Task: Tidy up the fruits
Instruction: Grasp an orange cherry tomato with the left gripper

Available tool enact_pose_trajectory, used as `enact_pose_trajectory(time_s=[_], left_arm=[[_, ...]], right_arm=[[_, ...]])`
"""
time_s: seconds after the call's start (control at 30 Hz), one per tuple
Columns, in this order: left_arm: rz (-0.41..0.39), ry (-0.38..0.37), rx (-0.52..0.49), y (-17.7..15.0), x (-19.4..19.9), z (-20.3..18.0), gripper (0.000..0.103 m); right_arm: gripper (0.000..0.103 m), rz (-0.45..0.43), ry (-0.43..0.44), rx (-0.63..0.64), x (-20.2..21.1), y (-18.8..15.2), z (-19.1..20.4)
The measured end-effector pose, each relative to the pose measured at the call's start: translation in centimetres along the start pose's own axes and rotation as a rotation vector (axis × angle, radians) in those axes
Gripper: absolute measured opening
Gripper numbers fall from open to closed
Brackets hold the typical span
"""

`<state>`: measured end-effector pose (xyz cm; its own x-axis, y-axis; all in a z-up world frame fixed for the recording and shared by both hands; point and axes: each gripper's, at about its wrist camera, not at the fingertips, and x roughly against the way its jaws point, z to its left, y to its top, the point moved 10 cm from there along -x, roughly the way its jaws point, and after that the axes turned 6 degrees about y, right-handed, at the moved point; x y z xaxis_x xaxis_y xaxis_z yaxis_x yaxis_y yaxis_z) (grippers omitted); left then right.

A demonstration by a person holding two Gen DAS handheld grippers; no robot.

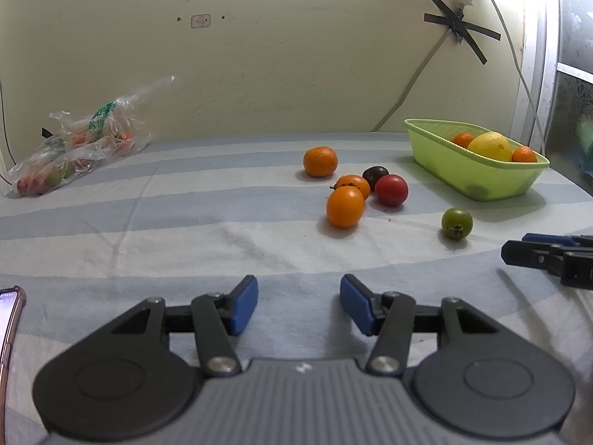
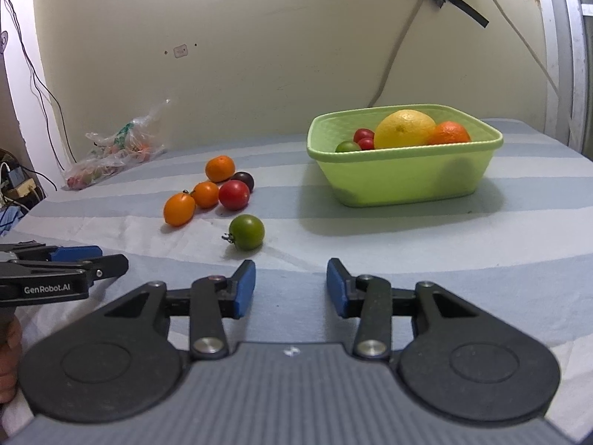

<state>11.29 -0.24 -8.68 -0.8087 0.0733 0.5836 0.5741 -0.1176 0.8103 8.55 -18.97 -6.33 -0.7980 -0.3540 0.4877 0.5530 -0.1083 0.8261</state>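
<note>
Right wrist view: my right gripper is partly open, empty. Green tomato lies just beyond its tips, slightly left; basket far right. Left gripper also empty, farther off.

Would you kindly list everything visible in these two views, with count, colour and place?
Basket: one, light green, on the cloth at the right.
Fruit in basket: one yellow citrus, oranges, two small red tomatoes, one green.
Loose fruit left of basket: one mandarin, two orange tomatoes, one red, one dark.
Green tomato: one, alone, nearest the right gripper.
Plastic bag: one, clear, by the wall at the left, holding produce.
Cloth: one, blue-and-white striped, under everything.
Phone: one, left edge.
Cables and black tape: on the wall.
Left gripper: open, empty.
Right gripper: open, empty.
</note>
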Motion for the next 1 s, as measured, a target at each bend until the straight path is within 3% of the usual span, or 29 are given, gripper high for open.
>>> enact_pose_trajectory(time_s=[0.47,0.73,1.0], left_arm=[[0.008,-0.018,0.016,0.2,-0.2,-0.2,0.056],[-0.013,-0.122,0.101,2.8,-0.3,0.7,0.056],[0.008,-0.136,-0.044,5.6,-4.0,-3.6,0.054]], right_arm=[[0.05,0.01,0.039,0.008,-0.2,0.1,0.2],[0.052,0.025,0.054,0.084,-1.0,0.7,1.1],[0.052,0.049,0.085,0.176,-4.1,2.5,1.9]])
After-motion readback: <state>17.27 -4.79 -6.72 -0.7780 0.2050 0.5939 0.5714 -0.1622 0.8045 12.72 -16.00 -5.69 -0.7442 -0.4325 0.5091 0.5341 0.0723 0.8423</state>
